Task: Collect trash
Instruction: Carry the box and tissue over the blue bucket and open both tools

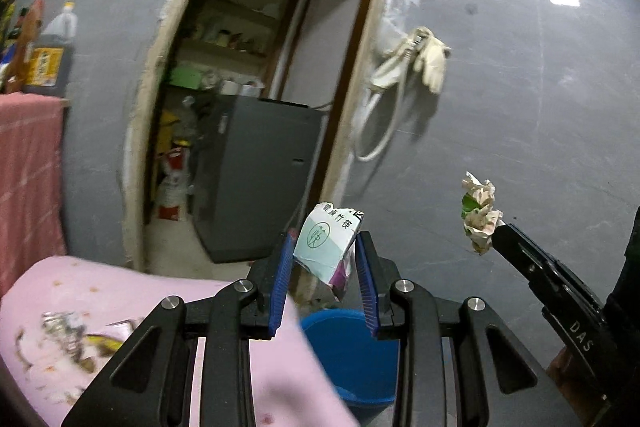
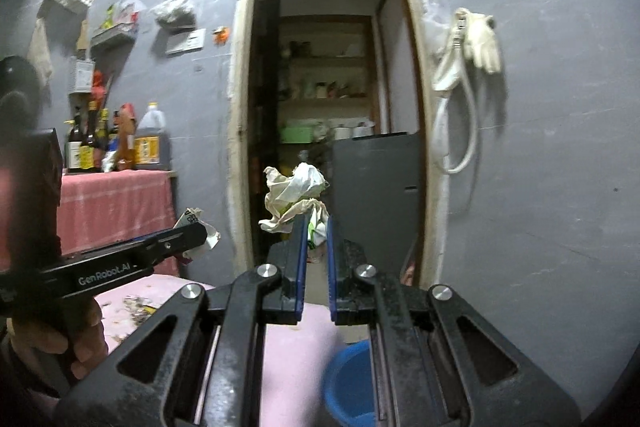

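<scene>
- Pink cloth covers the table (image 1: 60,283) at 8 o'clock in the left view, with scraps (image 1: 68,331) lying on it; more trash remains to collect, by my judgement.
- Left gripper (image 1: 324,279) is at 6 o'clock in its own view, its blue pads (image 1: 280,279) set fairly wide and pressing the sides of a torn carton (image 1: 328,247). The carton is held up in the air, above the bucket.
- The carton looks light and thin-walled; it should crush easily, so a grip across its flat printed faces, as now, seems soundest. Its ragged lower end would likely tear if pulled.
- Blue bucket (image 1: 352,355) sits low at 6 o'clock, beside the table edge and under both grippers; it is probably the bin.
- Right gripper (image 2: 316,239) is at 6 o'clock in its own view, its jaws nearly together and pinching a wad (image 2: 296,195) of crumpled paper and plastic.
- The wad seems very light, soft and springy; loose flaps stick out at 12 o'clock above the pads, and only its lower part is pinched, so it could slip out.
- In the left view the wad (image 1: 480,215) shows at 3 o'clock, well apart from the carton.
</scene>
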Demonstrator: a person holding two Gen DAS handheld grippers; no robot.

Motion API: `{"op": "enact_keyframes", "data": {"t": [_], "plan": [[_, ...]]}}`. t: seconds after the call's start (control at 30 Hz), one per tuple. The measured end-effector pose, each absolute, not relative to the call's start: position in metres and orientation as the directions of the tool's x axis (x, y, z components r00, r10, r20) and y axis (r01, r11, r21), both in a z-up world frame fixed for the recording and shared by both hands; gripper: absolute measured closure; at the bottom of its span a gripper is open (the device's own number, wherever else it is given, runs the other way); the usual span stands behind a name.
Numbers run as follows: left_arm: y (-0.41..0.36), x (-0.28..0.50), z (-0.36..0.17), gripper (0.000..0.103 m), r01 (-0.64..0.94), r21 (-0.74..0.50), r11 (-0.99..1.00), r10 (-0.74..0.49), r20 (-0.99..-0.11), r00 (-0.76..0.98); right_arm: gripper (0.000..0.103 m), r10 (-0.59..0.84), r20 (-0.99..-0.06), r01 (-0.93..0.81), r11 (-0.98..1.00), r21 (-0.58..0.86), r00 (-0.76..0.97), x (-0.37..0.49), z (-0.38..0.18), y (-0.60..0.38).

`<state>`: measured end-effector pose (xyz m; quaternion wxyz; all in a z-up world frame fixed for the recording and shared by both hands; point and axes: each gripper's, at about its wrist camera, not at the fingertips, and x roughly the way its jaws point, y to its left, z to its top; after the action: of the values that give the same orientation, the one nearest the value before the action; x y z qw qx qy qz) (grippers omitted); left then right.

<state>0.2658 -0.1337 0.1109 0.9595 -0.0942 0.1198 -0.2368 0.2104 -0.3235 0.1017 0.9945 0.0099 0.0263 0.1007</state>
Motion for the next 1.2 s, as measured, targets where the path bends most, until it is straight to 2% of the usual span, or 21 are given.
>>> {"op": "enact_keyframes", "data": {"t": [0.2, 0.37, 0.73, 0.87, 1.07, 1.2], "plan": [[-0.185, 0.299, 0.101, 0.075, 0.489, -0.248, 0.837, -0.542, -0.247, 0.803, 0.094, 0.119, -0.086, -0.114, 0.991, 0.067, 0.989, 0.215, 0.086, -0.363], [-0.213, 0.319, 0.082, 0.075, 0.498, -0.266, 0.825, -0.563, -0.323, 0.761, 0.094, 0.068, -0.155, -0.052, 0.993, 0.106, 0.986, 0.227, 0.061, -0.393], [-0.262, 0.386, 0.016, 0.074, 0.433, -0.294, 0.852, -0.519, -0.582, 0.626, 0.094, 0.073, -0.326, 0.003, 0.974, 0.228, 0.943, 0.273, 0.001, -0.43], [-0.269, 0.392, -0.004, 0.073, 0.422, -0.288, 0.859, -0.505, -0.614, 0.607, 0.093, 0.087, -0.372, 0.008, 0.969, 0.249, 0.924, 0.285, -0.018, -0.433], [-0.273, 0.401, -0.025, 0.067, 0.398, -0.298, 0.868, -0.489, -0.658, 0.572, 0.089, 0.105, -0.43, 0.023, 0.96, 0.281, 0.897, 0.297, -0.038, -0.437], [-0.272, 0.403, -0.03, 0.062, 0.394, -0.298, 0.869, -0.484, -0.676, 0.556, 0.081, 0.111, -0.451, 0.03, 0.955, 0.294, 0.886, 0.301, -0.042, -0.44]]}}
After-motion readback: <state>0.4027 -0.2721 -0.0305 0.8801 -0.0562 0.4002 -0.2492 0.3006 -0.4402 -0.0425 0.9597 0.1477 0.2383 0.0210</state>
